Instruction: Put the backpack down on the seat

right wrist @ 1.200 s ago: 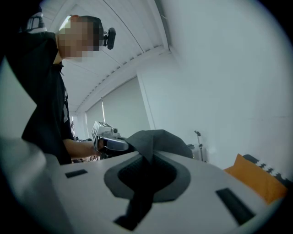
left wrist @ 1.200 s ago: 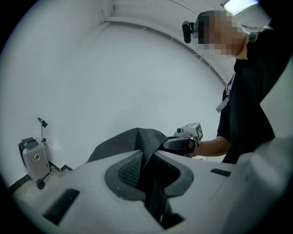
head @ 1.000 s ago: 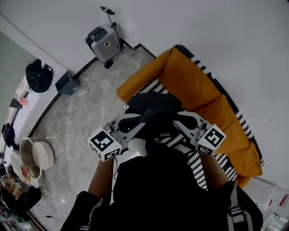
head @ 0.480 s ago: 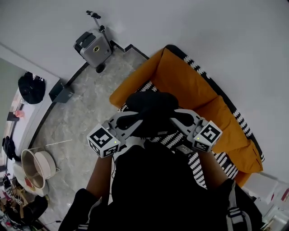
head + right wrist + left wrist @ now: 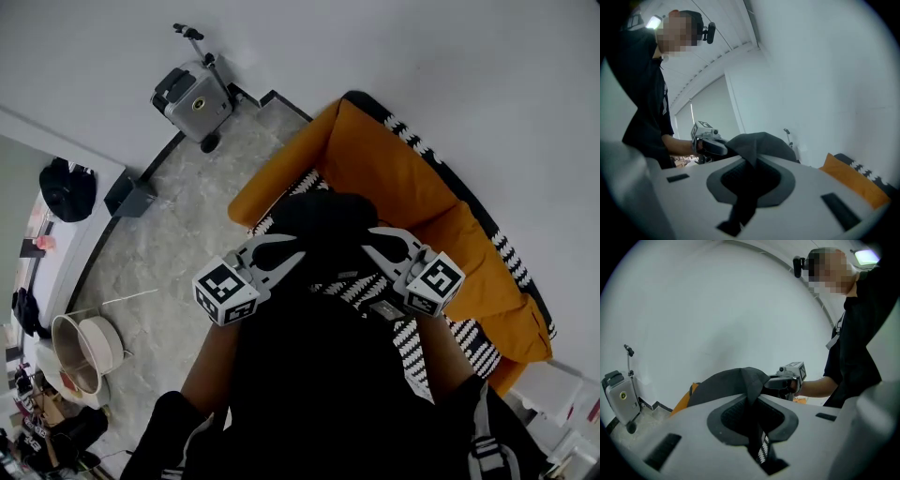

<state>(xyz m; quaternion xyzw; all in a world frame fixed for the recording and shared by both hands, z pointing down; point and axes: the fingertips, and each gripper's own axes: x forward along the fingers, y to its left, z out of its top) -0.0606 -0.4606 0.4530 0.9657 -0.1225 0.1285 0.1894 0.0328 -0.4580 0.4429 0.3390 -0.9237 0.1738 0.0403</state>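
Orange sofa (image 5: pixel 412 187) sits below you. Black backpack (image 5: pixel 319 230) is held up over its seat, contents not visible. Your 2 tools, left tool (image 5: pixel 752 404) and right tool (image 5: pixel 750 165), are each pinched narrow on its fabric, 1 per side.

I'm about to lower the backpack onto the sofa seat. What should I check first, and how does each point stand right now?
1. Left gripper gripping the backpack: ok, its jaws are pinched on black fabric.
2. Right gripper gripping the backpack: ok, its jaws are closed on the fabric too.
3. Backpack lined up over the sofa: ok, in the head view it hangs above the striped seat.
4. Backpack touching the seat: cannot tell, no view shows its underside.
5. Landing spot free of other things: cannot tell, the backpack and the person's body hide it.
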